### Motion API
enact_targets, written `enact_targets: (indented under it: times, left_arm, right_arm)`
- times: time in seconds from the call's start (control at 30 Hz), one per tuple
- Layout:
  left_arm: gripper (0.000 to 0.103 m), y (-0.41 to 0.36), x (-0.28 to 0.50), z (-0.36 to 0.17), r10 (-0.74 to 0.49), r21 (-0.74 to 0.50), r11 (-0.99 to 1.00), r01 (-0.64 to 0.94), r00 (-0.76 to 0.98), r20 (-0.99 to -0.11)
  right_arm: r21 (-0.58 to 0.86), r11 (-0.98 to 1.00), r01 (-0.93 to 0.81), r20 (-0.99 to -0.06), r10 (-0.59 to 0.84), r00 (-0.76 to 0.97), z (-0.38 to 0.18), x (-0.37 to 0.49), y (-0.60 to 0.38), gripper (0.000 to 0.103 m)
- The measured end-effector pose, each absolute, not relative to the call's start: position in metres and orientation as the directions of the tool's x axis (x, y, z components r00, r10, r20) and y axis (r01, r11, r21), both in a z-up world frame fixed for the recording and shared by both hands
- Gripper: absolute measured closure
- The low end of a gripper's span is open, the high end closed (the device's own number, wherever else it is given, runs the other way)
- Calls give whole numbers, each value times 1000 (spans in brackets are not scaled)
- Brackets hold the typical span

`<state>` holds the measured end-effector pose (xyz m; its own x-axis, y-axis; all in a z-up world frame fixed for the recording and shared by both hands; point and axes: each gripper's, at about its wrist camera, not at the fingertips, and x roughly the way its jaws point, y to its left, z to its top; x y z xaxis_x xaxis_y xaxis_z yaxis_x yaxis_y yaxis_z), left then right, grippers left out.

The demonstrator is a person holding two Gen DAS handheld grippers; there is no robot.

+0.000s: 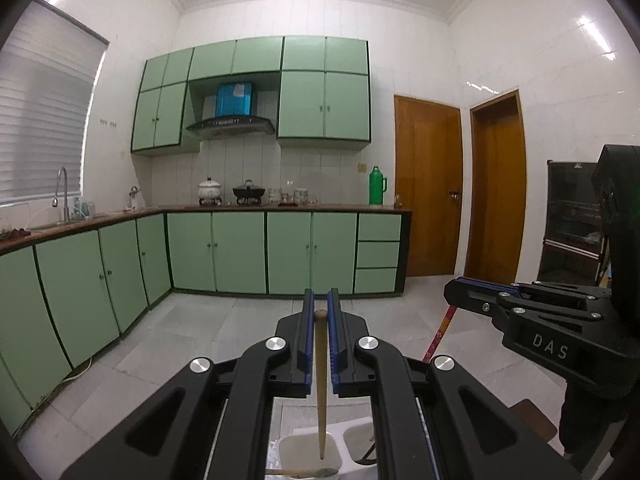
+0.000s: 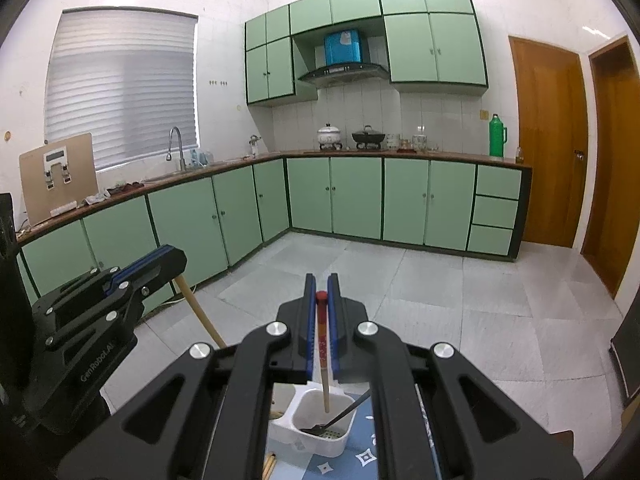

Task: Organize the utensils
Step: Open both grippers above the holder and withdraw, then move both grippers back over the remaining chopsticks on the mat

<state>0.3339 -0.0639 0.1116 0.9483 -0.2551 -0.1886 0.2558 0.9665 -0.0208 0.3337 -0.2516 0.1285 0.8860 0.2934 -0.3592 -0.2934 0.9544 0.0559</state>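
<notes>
Two claws, left claw (image 1: 321,312) and right claw (image 2: 321,294), each pinch a chopstick.

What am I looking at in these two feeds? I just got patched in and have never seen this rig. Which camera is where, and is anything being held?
There is no robot arm. A person carries two hand-held grasping tools, each with a fisheye camera looking forward along its two fingers.

The left wrist view shows the left tool shut on a plain wooden chopstick, with the right tool at its right edge. The right wrist view shows the right tool shut on a red-topped chopstick, with the left tool at its left edge.

Below both hangs a white utensil holder with compartments. A dark utensil, possibly a fork, leans in one. The holder stands on a blue patterned cloth. Behind is a kitchen with green cabinets.
</notes>
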Motion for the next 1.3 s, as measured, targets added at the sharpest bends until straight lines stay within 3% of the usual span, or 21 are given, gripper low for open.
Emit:
enact_targets:
  times: [0.37, 0.47, 0.53, 0.6, 0.7, 0.83, 0.93, 1.1, 1.3]
  left_arm:
    - [96, -59, 367, 69, -241, -39, 970, 241, 920, -308]
    - [90, -55, 370, 65, -242, -56, 970, 237, 913, -327]
    - [81, -52, 366, 66, -245, -60, 969, 238, 912, -330]
    - [71, -49, 360, 68, -242, -55, 970, 237, 914, -324]
    - [57, -42, 344, 75, -235, -58, 972, 228, 921, -311]
    - [47, -32, 313, 77, -237, -60, 971, 230, 922, -306]
    - [36, -25, 289, 71, -234, -73, 972, 222, 921, -312]
    - [27, -14, 240, 39, -209, -80, 978, 193, 910, -357]
    - [20, -3, 207, -16, -172, -78, 985, 154, 861, -478]
  right_arm:
    - [54, 955, -293, -431, 287, 855, 83, 351, -240, 97]
    - [51, 957, -286, -439, 279, 854, 76, 347, -241, 93]
    - [54, 959, -279, -431, 275, 860, 76, 343, -244, 76]
    - [45, 965, -259, -414, 254, 874, 79, 334, -248, 65]
    - [31, 971, -237, -398, 230, 888, 82, 321, -256, 62]
    - [30, 979, -200, -366, 197, 910, 84, 294, -270, 35]
    - [23, 984, -176, -344, 173, 923, 80, 266, -278, 24]
    - [61, 985, -162, -356, 173, 918, 53, 218, -283, 14]
    - [91, 985, -145, -441, 170, 881, -2, 172, -271, 13]
